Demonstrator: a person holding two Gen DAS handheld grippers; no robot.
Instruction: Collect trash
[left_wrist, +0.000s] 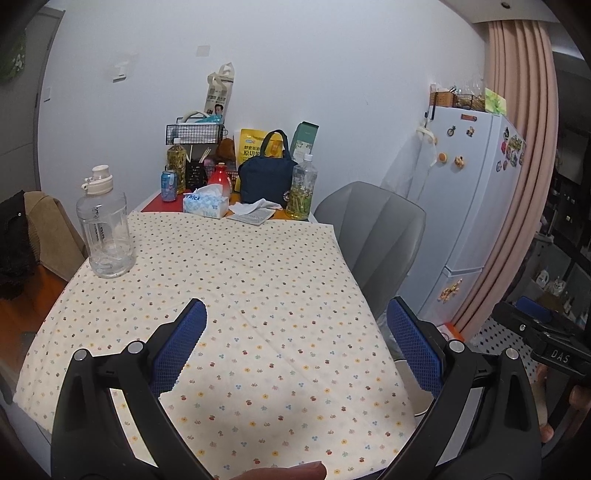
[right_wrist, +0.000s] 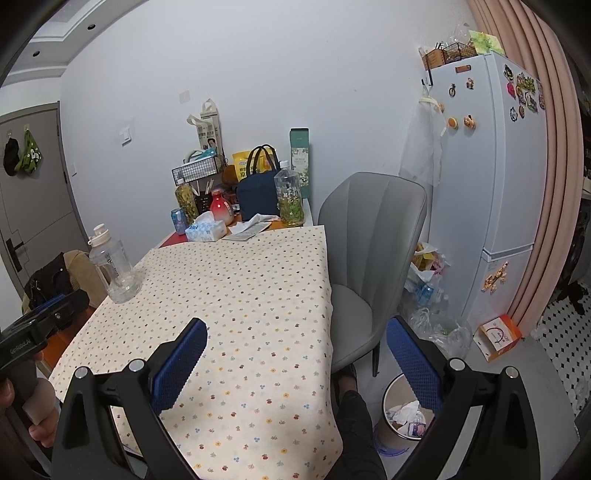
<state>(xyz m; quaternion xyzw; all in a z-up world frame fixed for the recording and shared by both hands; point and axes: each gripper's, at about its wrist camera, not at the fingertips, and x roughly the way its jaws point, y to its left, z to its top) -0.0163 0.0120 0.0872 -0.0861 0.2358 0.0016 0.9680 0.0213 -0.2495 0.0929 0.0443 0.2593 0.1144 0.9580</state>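
Your left claw (left_wrist: 297, 325) and your right claw (right_wrist: 295, 343) both hung with their blue-padded fingers spread wide and nothing between them, poised over the bench (right_wrist: 236, 295) draped in a cream cloth dotted with small flowers. The trash, crumpled white paper and wrappers (right_wrist: 404, 415), lay inside the round, pale waste bin (right_wrist: 386, 432) on the grey floor just beside the bench's right edge, partly hidden behind your right claw's right finger. Only a sliver of that bin's rim (left_wrist: 415, 397) showed from the left wrist. A clear plastic water jug with a white cap (left_wrist: 105, 230) stood upright on the cloth near its left edge. At the far end, against the white wall, crowded a blue-and-white tissue box (left_wrist: 207, 203), a blue drink can (left_wrist: 169, 185), a navy lunch bag (left_wrist: 266, 177) and a tall tea bottle with a green-and-yellow label (left_wrist: 302, 186). A grey upholstered chair (right_wrist: 369, 240) sat pushed in at the bench's right side, with a white fridge covered in magnets (right_wrist: 491, 177) behind it and a heap of clear plastic bags (right_wrist: 432, 306) at its foot.
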